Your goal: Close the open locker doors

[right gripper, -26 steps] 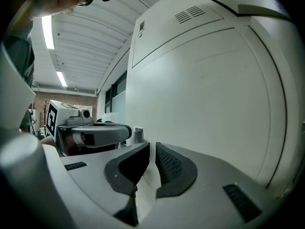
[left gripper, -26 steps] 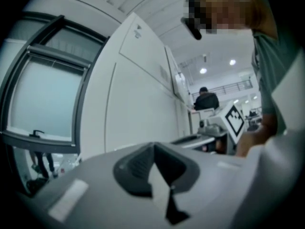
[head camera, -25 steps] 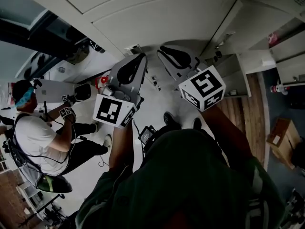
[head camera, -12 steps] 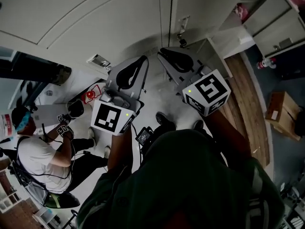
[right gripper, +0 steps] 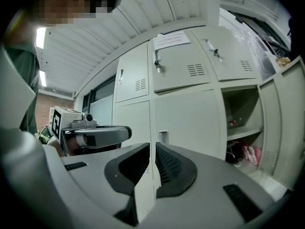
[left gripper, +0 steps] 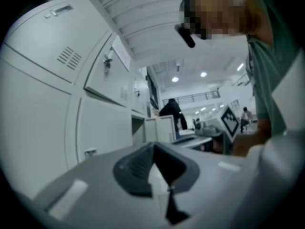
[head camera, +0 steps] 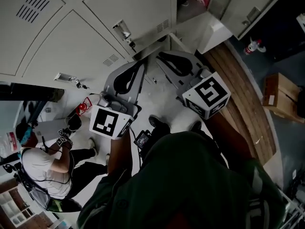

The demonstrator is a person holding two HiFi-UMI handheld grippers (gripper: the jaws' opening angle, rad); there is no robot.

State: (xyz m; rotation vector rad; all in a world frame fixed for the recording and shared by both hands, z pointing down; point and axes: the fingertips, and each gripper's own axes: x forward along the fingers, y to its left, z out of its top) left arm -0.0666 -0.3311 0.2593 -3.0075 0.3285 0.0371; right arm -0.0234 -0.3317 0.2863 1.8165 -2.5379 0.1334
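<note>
A bank of pale grey lockers [head camera: 95, 27] fills the top of the head view. One locker [head camera: 193, 1] at the top right stands open, its door [head camera: 248, 8] swung out to the right, with pink items inside. My left gripper [head camera: 142, 65] and right gripper [head camera: 160, 56] are held side by side in front of the closed doors, both shut on nothing and short of the lockers. In the right gripper view the open compartment [right gripper: 242, 118] and its door [right gripper: 286, 128] lie to the right of the right gripper [right gripper: 152, 149]. The left gripper [left gripper: 153, 146] sees an open door [left gripper: 162, 127] further along.
A person [head camera: 43, 168] sits on the floor at the lower left, holding other grippers. A red extinguisher [head camera: 83, 106] lies by the locker base. A wooden strip [head camera: 243, 94] runs down the right side, with a cardboard box [head camera: 281, 97] and a bottle [head camera: 255, 46] beyond it.
The head view has swung, so the locker fronts and the open locker now fill the top. Both grippers stay shut and close together in mid-view.
</note>
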